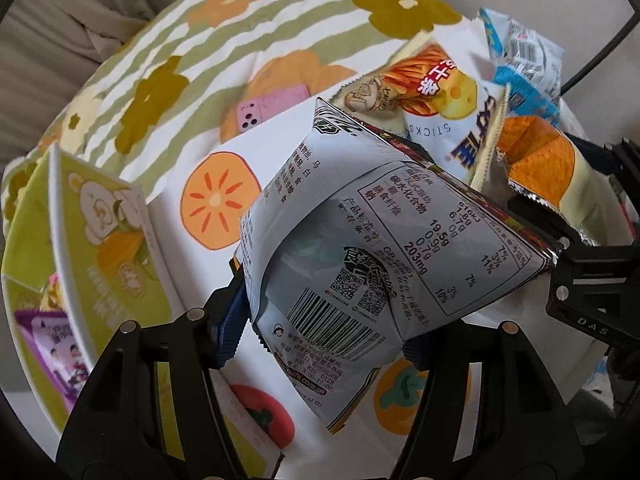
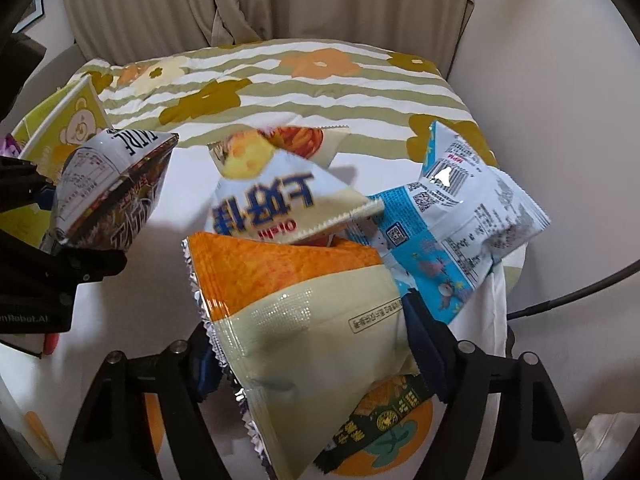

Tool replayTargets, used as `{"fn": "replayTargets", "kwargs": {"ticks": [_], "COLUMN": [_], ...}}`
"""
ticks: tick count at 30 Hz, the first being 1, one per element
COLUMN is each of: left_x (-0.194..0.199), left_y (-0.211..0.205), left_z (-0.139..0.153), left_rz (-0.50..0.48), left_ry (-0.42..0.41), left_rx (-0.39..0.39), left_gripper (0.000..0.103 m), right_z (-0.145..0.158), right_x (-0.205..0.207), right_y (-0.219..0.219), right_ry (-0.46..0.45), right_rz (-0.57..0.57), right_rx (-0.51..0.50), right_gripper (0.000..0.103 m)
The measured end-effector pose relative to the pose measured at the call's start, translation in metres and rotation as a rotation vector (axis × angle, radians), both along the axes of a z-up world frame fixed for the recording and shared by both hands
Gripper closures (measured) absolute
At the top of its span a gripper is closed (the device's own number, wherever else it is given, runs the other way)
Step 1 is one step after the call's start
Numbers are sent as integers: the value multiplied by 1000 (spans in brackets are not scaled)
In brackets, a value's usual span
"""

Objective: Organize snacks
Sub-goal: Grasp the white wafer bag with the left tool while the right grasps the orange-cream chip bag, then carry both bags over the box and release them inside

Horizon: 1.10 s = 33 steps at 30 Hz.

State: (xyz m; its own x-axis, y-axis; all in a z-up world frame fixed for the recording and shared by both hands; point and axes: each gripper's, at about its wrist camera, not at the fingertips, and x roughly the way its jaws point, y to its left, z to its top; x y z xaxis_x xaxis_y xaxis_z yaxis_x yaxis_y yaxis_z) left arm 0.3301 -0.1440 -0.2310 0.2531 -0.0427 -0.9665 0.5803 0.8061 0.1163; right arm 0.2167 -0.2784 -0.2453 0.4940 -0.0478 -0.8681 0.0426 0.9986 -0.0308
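Scene: a person's two handheld tongs work over a bed spread with a green-striped, flower-printed quilt [image 2: 280,92] and a white cloth with orange fruit prints [image 1: 208,208], snack packets heaped toward the right.

Left tongs [image 1: 320,332]: clenched on a grey-white foil snack bag printed with a nutrition table and barcode [image 1: 360,248], which hangs clear of the cloth, pinched low near its barcode end.

Right tongs [image 2: 308,364]: jaws set on either side of a cream-and-orange crinkle-edged foil snack bag [image 2: 304,312]; the blue pads [image 2: 420,344] appear to press its sides, so it reads as gripped, though only lightly.

Destination: a lime-green cardboard box with a cartoon bear [image 1: 100,232] stands open at the left, a purple packet [image 1: 48,344] already inside.

Still loose: a white-and-yellow cheese-stick bag [image 2: 280,196] and a blue-and-white plastic bag [image 2: 460,216] lie against the orange one.

Risk, slip: the puffed grey bag is slick and air-filled; a sideways swing may squirt it from the pads.

Risk, drag: lifting the orange bag may pull the cheese-stick bag resting on it off the bed's edge.

Risk, collision: both tongs sit close together; crossing toward the box could knock one bag loose.

Risk, crush: a harder squeeze may burst a bag or break the snacks.
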Motion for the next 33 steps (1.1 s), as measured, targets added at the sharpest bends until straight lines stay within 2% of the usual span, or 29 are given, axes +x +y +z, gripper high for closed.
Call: {"fn": "replayTargets", "kwargs": {"ticks": [5,11,21,26,33], "left_x": [-12,-23,-18,4,32], "left_y": [16,48,147,207,278], "left_z": [27,74,142,154,136], "left_rz": [23,65,203,314,438], "left_ry": [-31,-103,-233,-271,-240], "left_rx": [-56,-119,-157,-128,-116], "left_gripper": [43,43,43,43,43], "right_z": [22,65,142,164,181], "right_x": [-14,-27,-4,24,63], "right_y": [8,26,98,150,217], "right_ry": [-33,-91,-229,-272,-306], "right_rz": [-15,-10,125,241,370], "right_rx": [-13,-17,46,98,133], "right_gripper": [29,29,29,29,29]}}
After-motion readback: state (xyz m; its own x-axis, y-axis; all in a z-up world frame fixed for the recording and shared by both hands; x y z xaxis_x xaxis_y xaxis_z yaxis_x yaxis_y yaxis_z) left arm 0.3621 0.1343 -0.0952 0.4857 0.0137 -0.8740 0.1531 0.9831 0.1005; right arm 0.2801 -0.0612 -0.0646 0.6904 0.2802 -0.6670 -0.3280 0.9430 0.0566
